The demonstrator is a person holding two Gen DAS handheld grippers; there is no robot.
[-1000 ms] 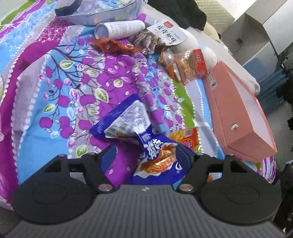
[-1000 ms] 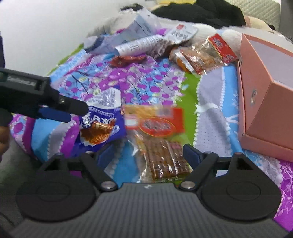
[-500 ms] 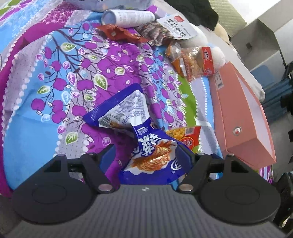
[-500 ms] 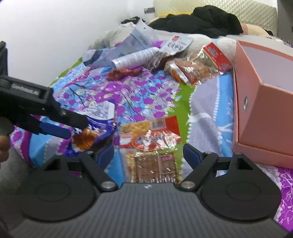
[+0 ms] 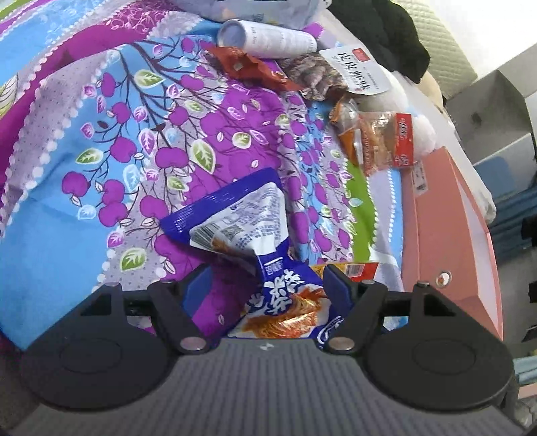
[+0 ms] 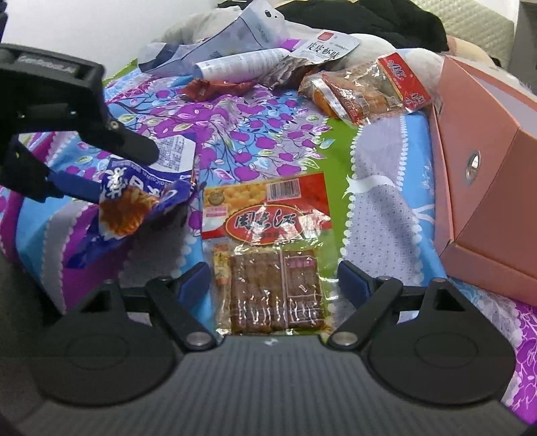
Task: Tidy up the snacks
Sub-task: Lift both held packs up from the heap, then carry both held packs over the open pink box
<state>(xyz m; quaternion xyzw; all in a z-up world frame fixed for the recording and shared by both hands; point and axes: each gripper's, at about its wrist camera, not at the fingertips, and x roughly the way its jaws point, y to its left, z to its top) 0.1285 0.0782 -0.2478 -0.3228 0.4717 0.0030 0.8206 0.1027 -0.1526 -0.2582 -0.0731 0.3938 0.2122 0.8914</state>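
Observation:
A blue snack bag (image 5: pixel 255 234) lies on the flowered bedspread, its near end between the open fingers of my left gripper (image 5: pixel 265 285). In the right wrist view the left gripper's fingers (image 6: pixel 134 147) straddle the blue bag (image 6: pixel 134 204). My right gripper (image 6: pixel 273 278) is open around the near end of a red and clear snack pack (image 6: pixel 268 255), which lies flat on the bed. An open pink box (image 6: pixel 486 167) stands to the right; it also shows in the left wrist view (image 5: pixel 449 234).
Further back lie an orange-red snack pack (image 6: pixel 365 87), a white tube (image 6: pixel 235 63), a small red wrapper (image 6: pixel 214 89), a dark snack bag with white label (image 6: pixel 312 57) and a grey-blue bag (image 6: pixel 228 43). Black clothing (image 6: pixel 369 20) lies behind.
The left gripper has moved forward over the blue bag. The right gripper has moved forward and lower, and the red and clear pack now lies between its fingers.

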